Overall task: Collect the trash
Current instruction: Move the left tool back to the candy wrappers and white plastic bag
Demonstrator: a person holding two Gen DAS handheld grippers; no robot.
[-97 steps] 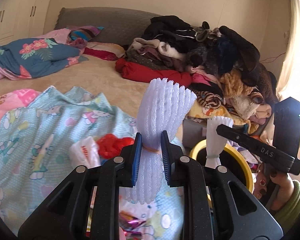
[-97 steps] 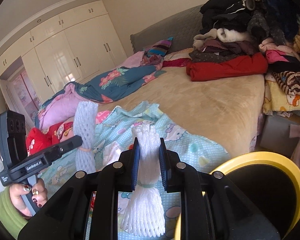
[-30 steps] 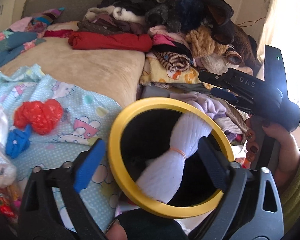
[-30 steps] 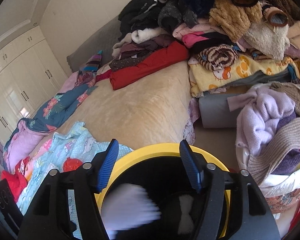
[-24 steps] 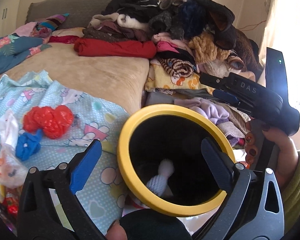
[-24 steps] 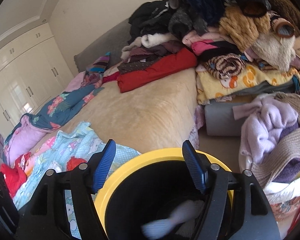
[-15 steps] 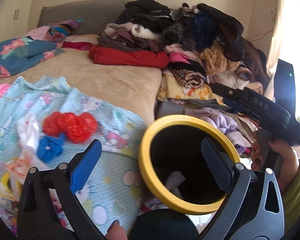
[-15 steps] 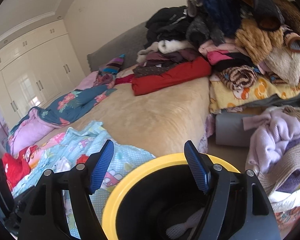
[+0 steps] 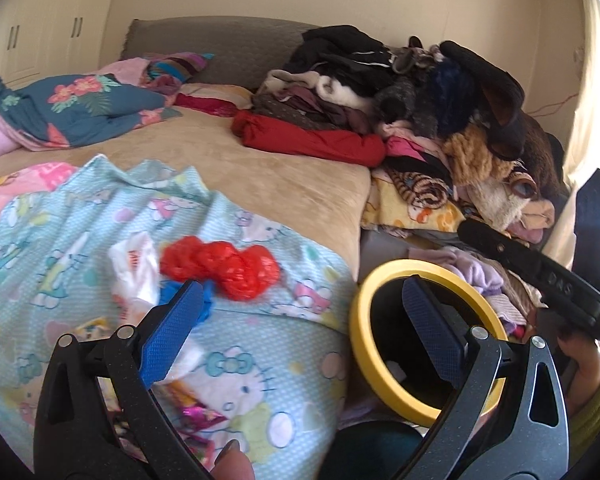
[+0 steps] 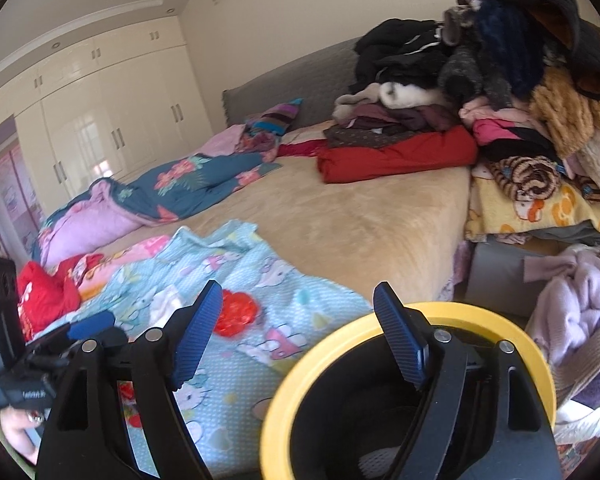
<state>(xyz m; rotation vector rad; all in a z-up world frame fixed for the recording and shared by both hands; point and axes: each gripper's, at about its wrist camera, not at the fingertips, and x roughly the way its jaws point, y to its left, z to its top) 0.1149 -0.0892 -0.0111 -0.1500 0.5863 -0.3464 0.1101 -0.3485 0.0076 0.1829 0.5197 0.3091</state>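
Red bag [image 9: 220, 266] lies left of the bin [image 9: 364, 344]; your jaws gape empty, and thin plastic may slip

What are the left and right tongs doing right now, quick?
Left tongs: open, holding nothing.
Right tongs: open, holding nothing.

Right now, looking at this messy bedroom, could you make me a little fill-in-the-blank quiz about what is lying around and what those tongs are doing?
1. Both the left tongs and the right tongs are ____ and hold nothing.
2. The black bin has a ____ rim.
3. The crumpled plastic bag lying on the blue cartoon sheet is ____.
4. The folded red garment lies on the ____ bedspread.

Missing words: open; yellow; red; beige
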